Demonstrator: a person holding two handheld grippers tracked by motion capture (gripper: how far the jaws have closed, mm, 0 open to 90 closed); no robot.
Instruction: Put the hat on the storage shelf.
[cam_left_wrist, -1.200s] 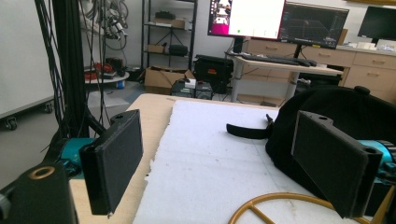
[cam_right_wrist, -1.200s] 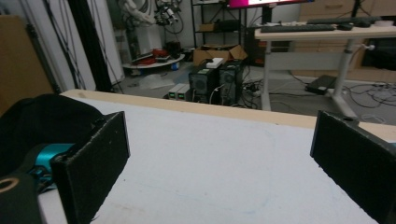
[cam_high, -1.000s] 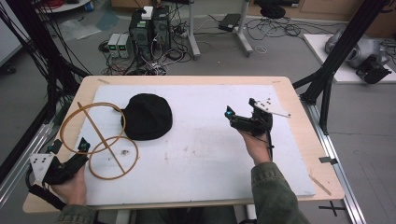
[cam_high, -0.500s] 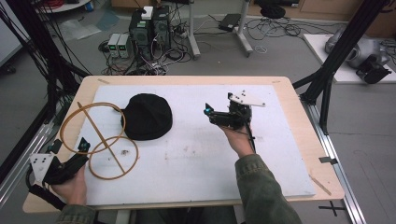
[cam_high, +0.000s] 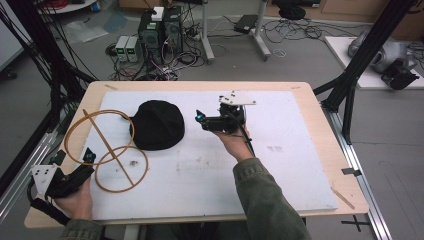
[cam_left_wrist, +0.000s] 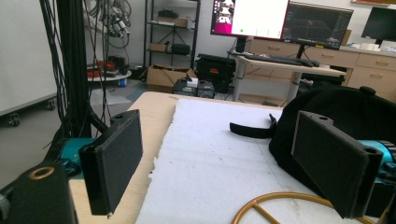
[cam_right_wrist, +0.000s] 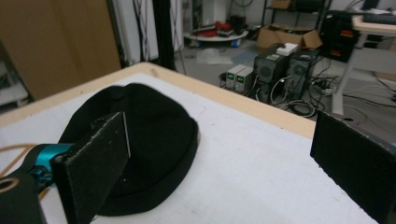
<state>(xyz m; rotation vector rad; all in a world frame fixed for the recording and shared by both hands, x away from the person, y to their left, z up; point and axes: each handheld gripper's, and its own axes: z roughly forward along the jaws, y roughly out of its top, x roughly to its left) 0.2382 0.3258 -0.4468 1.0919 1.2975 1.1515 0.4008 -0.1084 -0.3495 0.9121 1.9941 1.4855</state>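
A black cap (cam_high: 157, 124) lies flat on the white foam sheet (cam_high: 280, 165) that covers the wooden counter (cam_high: 320, 115). It sits on the left half of the sheet, and it is the thing to find the rest by.

Just to the left of the cap is a gold wire frame (cam_high: 102, 150) made of two rings with a straight bar across them. One ring seems to touch the cap's left edge. The frame lies flat on the sheet.

The right gripper (cam_high: 199, 118) is held in a hand just to the right of the cap, close to it but not touching. Its fingers are wide apart and point toward the cap. Nothing is between them.

The left gripper (cam_high: 75, 159) is held in a hand near the counter's front left corner, well away from the cap, past the gold frame. Its fingers (cam_left_wrist: 114, 161) are wide apart too, with nothing between them. In the left gripper view the cap (cam_left_wrist: 345, 105) lies ahead, with a black strap (cam_left_wrist: 250, 130) sticking out of it onto the sheet.
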